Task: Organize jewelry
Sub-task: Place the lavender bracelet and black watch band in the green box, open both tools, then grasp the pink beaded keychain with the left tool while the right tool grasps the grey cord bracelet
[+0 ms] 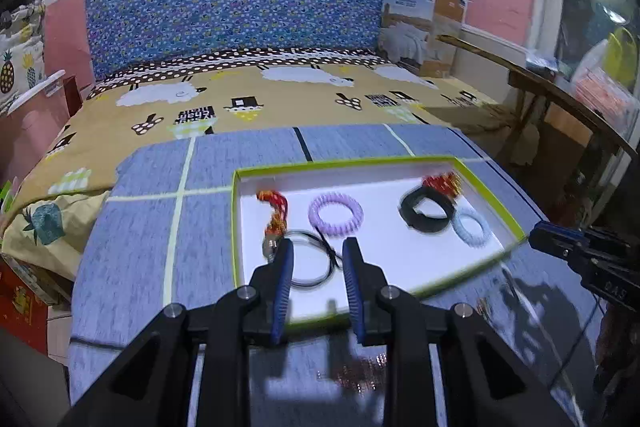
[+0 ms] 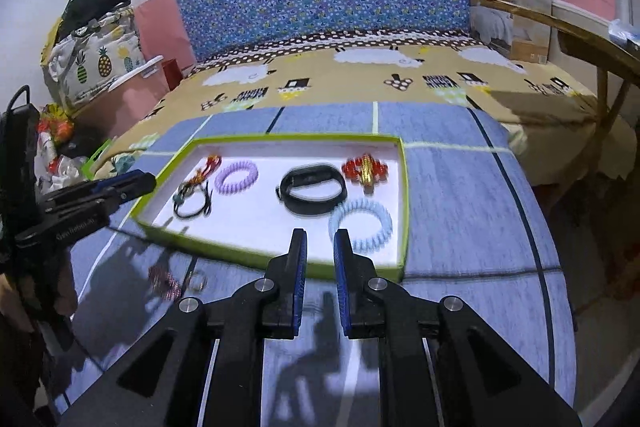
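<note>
A white tray with a green rim (image 1: 236, 227) (image 2: 288, 137) lies on the blue-grey table. In it are a red and gold tassel (image 1: 273, 206) (image 2: 210, 165), a purple coil tie (image 1: 335, 213) (image 2: 236, 177), a black band (image 1: 425, 211) (image 2: 314, 189), red and gold beads (image 1: 440, 183) (image 2: 365, 169), a pale blue coil tie (image 1: 472, 227) (image 2: 360, 219) and a thin black cord loop (image 1: 312, 261) (image 2: 192, 205). My left gripper (image 1: 318, 251) hovers open over the tray's near left part, holding nothing. My right gripper (image 2: 320, 239) is open and bare at the near rim, beside the blue tie.
A small ring (image 2: 198, 283) (image 1: 482, 307) and a pink beaded piece (image 2: 164, 281) lie on the table in front of the tray. A bed with a yellow sheep sheet (image 1: 280, 95) stands behind. A wooden bench (image 1: 552, 87) is at the right, with bags (image 2: 92, 51) at the left.
</note>
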